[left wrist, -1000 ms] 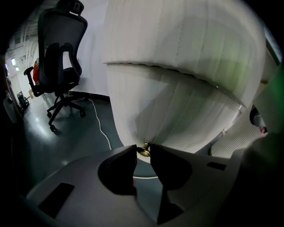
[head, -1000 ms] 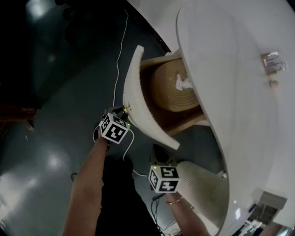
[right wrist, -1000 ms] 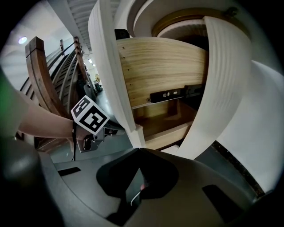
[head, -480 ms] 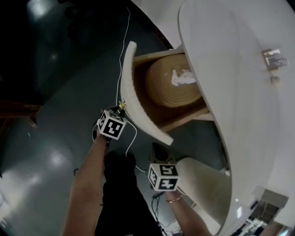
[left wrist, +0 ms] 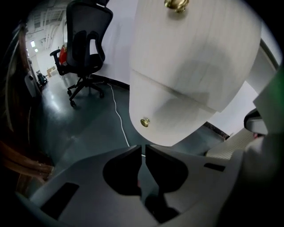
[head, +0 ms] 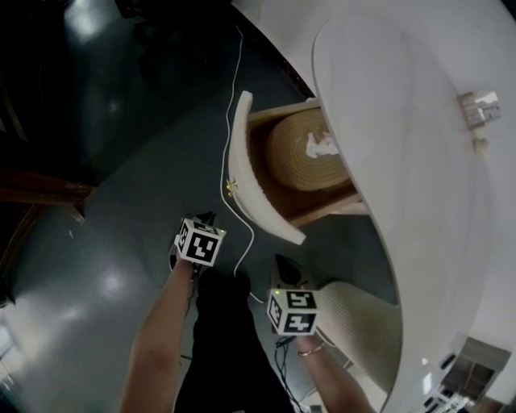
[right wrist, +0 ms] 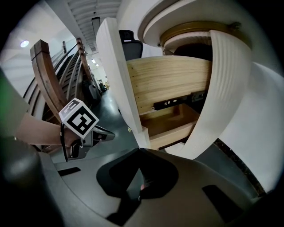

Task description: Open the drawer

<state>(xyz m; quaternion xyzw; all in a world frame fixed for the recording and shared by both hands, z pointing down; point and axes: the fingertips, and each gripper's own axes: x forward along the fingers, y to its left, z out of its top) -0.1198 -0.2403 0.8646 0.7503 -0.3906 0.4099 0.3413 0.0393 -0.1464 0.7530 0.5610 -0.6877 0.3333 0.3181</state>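
Note:
The drawer [head: 246, 173] stands pulled out from the white rounded cabinet, its curved white front carrying a small brass knob [head: 232, 189]. Its wooden box [right wrist: 168, 84] shows from the side in the right gripper view. My left gripper [head: 208, 218] hangs below and left of the knob, apart from it. Its jaws are closing to a narrow slit [left wrist: 143, 150] with nothing between them. The knob [left wrist: 176, 4] lies at the top edge ahead of that gripper. My right gripper [head: 282, 262] sits lower, near the cabinet base, shut and empty [right wrist: 140, 153].
A ribbed tan round thing [head: 310, 149] with a white scrap on it lies in the drawer. A lower drawer front has its own knob [left wrist: 144, 122]. A white cable [head: 230, 121] runs over the dark floor. An office chair [left wrist: 86, 40] stands beyond; a wooden railing [right wrist: 49, 75] is at the left.
The left gripper drew the drawer further out by its knob, then let go and backed away down and left. Its jaws have narrowed. The right gripper barely shifted.

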